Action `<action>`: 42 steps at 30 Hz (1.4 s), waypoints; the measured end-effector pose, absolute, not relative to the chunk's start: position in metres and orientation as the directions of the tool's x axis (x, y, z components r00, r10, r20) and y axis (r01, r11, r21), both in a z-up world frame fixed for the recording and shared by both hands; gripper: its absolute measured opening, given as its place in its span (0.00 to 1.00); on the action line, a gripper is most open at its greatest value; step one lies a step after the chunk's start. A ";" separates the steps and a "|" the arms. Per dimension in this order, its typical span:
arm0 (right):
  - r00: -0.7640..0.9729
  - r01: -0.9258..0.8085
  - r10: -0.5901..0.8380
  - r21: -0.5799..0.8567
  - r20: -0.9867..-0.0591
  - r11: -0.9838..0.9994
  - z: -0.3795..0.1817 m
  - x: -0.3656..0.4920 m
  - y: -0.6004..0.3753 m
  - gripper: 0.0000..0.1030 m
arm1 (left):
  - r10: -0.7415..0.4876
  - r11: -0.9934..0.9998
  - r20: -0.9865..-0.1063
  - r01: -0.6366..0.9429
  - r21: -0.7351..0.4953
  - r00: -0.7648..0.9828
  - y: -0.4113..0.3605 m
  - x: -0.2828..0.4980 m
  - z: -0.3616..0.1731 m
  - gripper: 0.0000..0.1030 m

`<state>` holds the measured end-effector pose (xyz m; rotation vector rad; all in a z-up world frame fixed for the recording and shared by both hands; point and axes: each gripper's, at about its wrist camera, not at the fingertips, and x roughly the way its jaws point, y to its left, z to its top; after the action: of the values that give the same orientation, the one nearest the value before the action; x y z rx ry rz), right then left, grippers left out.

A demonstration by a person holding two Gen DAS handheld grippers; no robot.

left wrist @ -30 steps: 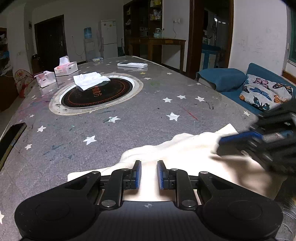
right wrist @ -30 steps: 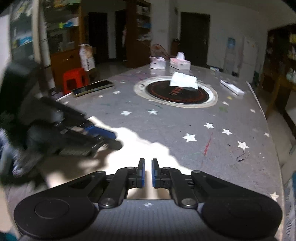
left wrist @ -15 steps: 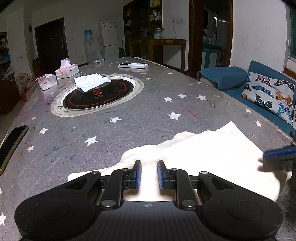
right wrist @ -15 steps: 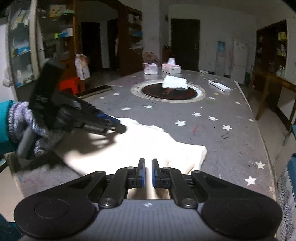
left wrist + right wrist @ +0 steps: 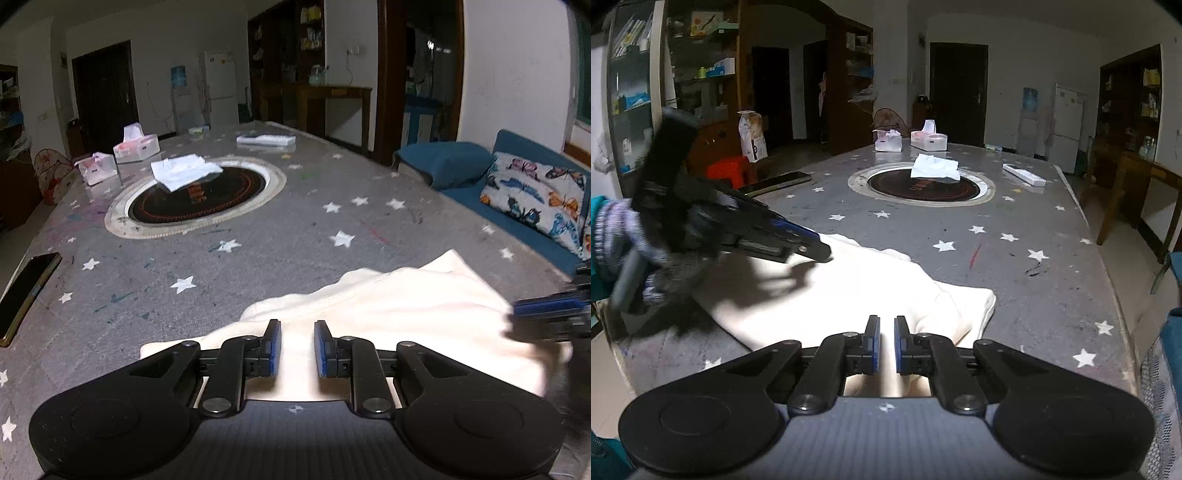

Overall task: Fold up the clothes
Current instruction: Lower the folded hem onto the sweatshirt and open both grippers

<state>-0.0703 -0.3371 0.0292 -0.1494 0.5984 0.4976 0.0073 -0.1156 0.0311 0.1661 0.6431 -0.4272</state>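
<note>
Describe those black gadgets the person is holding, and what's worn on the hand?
Each gripper, left and right, is matte black plastic: two round lobes, hinged link arms with silver pivots, and two flat fingers faced with blue pads. A small crosshair mark sits on the ribbed body. The left hand wears a purple-grey knit glove under a teal sleeve.

I am looking into a home's living and dining room. Ahead of my left tool stretches a star-patterned worktop (image 5: pixel 369 221) with tissue boxes (image 5: pixel 136 147) at its far end; beyond them stand a white fridge (image 5: pixel 220 88) and a water dispenser (image 5: pixel 178 92). Right of the tool sits a blue sofa (image 5: pixel 517 206) with a butterfly cushion (image 5: pixel 532 192).
</note>
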 end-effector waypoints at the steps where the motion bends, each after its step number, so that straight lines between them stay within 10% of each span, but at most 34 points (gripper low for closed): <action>1: 0.710 -0.487 0.400 0.006 -0.579 0.873 0.026 -0.067 -0.336 0.06 | -0.343 0.898 -0.605 0.440 0.014 0.719 -0.114 0.001 0.034 0.21; 42: 0.712 -0.438 0.390 0.064 -0.584 0.897 0.022 -0.013 -0.334 0.16 | -0.304 0.941 -0.612 0.330 -0.073 0.730 -0.064 -0.020 0.028 0.25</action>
<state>-0.0127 -0.3340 0.0222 -0.0812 0.6281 0.4593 -0.0203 -0.0641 0.0281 0.0422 0.6668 -0.3491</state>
